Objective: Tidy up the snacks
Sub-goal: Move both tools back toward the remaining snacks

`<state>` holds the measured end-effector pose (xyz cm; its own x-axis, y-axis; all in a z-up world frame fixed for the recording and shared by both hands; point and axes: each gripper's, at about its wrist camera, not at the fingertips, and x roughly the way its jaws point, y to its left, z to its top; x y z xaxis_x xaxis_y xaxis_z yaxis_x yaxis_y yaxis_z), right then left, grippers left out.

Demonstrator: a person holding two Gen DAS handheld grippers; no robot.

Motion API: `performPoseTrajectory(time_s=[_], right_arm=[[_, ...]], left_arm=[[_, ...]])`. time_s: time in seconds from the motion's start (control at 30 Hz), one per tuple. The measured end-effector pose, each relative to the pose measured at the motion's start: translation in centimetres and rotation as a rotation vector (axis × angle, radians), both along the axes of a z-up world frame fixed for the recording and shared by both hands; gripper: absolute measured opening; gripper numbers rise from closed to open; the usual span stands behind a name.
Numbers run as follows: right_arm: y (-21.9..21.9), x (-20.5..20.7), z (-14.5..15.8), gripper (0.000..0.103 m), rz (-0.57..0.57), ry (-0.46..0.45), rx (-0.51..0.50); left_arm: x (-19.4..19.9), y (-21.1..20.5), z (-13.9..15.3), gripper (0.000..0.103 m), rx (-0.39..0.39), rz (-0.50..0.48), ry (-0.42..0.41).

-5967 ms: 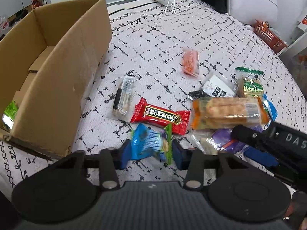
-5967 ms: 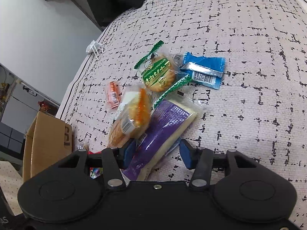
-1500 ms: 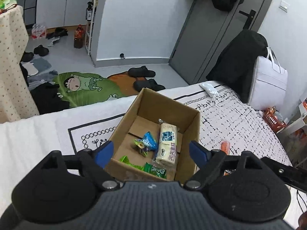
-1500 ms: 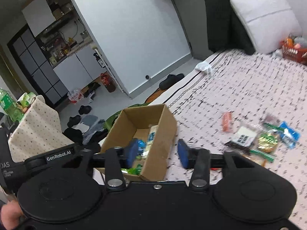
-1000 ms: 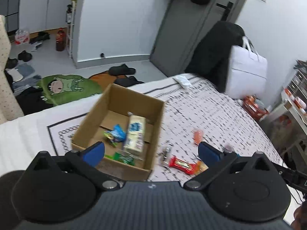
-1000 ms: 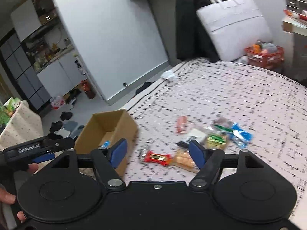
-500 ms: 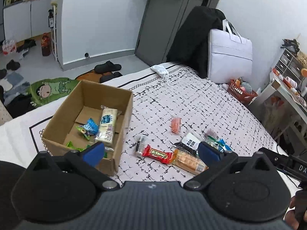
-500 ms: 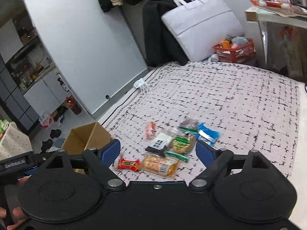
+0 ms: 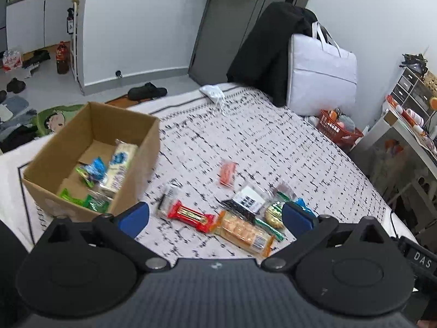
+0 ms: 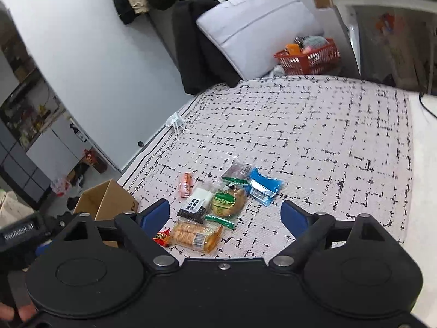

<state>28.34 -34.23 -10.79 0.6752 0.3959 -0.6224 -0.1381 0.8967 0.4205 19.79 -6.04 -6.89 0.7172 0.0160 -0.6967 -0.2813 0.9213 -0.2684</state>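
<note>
A cardboard box (image 9: 142,147) stands at the left of the bed and holds several snack packs, among them a pale wafer pack (image 9: 118,165). Several loose snacks lie on the cover: a red bar (image 9: 191,216), an orange cracker pack (image 9: 244,235), a black-and-white pack (image 9: 245,201), a small orange pack (image 9: 227,173). My left gripper (image 9: 215,217) is open and empty, high above them. My right gripper (image 10: 225,216) is open and empty, high above the cracker pack (image 10: 195,236), a green biscuit pack (image 10: 228,202) and a blue pack (image 10: 262,186). The box also shows in the right wrist view (image 10: 106,202).
The bed has a white cover with black marks (image 9: 273,147). A white bag (image 9: 322,79) and black coat (image 9: 265,54) stand at its far end. A red basket (image 10: 308,54) and a desk (image 10: 382,5) stand to the right. A face mask (image 9: 213,93) lies on the far edge.
Both grippers let their snacks go into the box and opened wide. Both have swung from the box back toward the loose snacks on the bed.
</note>
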Motion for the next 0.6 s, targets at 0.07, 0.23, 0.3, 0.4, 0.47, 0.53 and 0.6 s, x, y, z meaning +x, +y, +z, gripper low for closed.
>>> performPoseTrajectory(time_s=[0.07, 0.23, 0.3, 0.4, 0.47, 0.53, 0.6], right_arm=[[-0.4, 0.6, -0.5, 0.081, -0.009, 0.016, 0.008], [-1.0, 2.0, -0.9, 0.079, -0.013, 0.015, 0.007], [-1.3, 2.6, -1.2, 0.078, -0.017, 0.021, 0.007], [-1.6, 3.5, -2.0, 0.075, -0.020, 0.045, 0.008], [-1.6, 3.9, -2.7, 0.073, -0.018, 0.064, 0.001], [-1.4, 4.3, -3.3, 0.073, -0.011, 0.078, -0.011], [-1.1, 4.7, -3.7, 0.072, 0.001, 0.085, -0.027]], left_arm=[[0.5, -0.5, -0.5, 0.103, -0.010, 0.005, 0.009], [1.8, -1.4, -1.9, 0.101, -0.014, 0.039, 0.030], [2.2, -1.6, -2.5, 0.100, -0.023, 0.060, 0.037], [3.0, -2.1, -3.4, 0.096, -0.028, 0.075, 0.050], [3.5, -2.4, -4.1, 0.093, -0.034, 0.084, 0.063], [4.0, -2.6, -4.8, 0.091, -0.052, 0.096, 0.078], [4.5, -3.0, -5.6, 0.087, -0.057, 0.105, 0.096]])
